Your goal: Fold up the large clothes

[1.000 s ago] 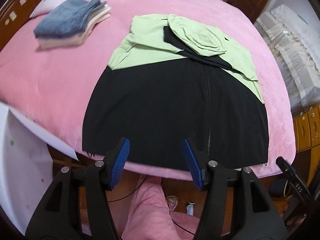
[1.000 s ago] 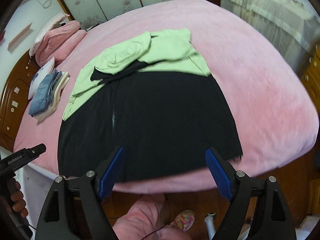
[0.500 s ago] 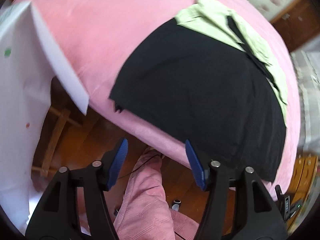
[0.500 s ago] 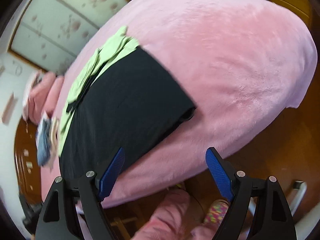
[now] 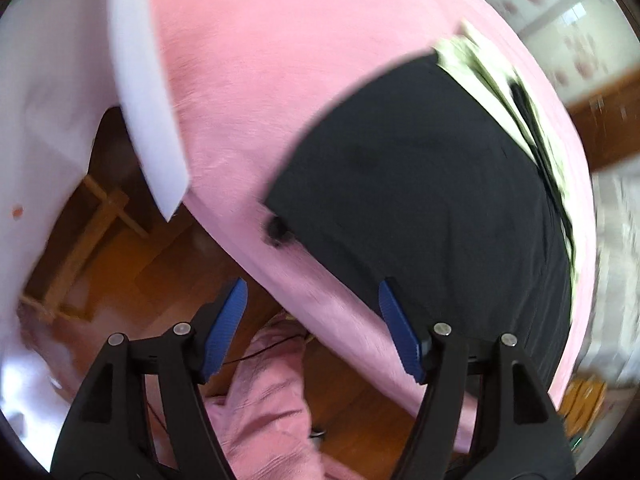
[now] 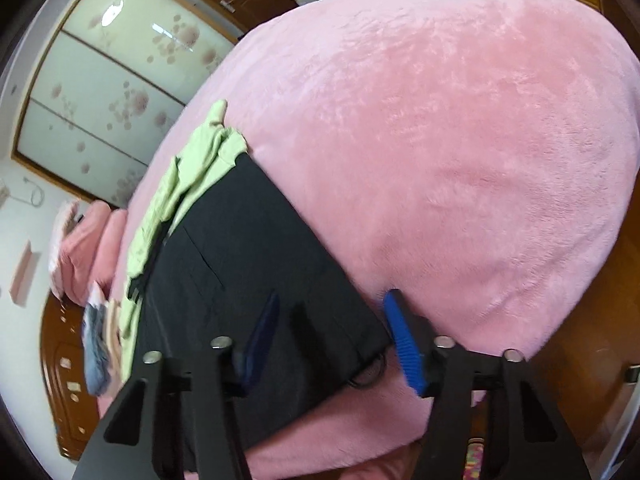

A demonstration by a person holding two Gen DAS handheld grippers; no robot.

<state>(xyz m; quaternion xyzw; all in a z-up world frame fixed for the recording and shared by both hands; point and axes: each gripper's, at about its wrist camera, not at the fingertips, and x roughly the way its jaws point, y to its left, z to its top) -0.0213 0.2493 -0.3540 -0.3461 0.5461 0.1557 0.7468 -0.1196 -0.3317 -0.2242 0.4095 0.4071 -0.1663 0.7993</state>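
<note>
A jacket, black [image 5: 420, 208] in the body and light green [image 6: 200, 164] at the top, lies flat on the pink bed [image 6: 460, 160]. My left gripper [image 5: 314, 332] hovers at the bed's near edge, just short of the jacket's left hem corner [image 5: 280, 228]. Its jaws are opening and only the bed's edge shows between them. My right gripper [image 6: 330, 344] stands over the jacket's right hem corner [image 6: 360, 352]. Its jaws are closing with that corner between them, and the left finger is blurred.
A white board [image 5: 148, 92] stands at the bed's left side, with a wooden frame [image 5: 80, 240] on the floor beneath. A person's pink trouser leg [image 5: 268, 400] is below the left gripper. Folded clothes [image 6: 98, 348] and pink pillows [image 6: 80, 240] lie at the bed's head.
Both grippers have dropped toward the bed's near edge and rolled, each toward its own hem corner. The right jaws have narrowed around the right corner. The left jaws stand slightly wider.
</note>
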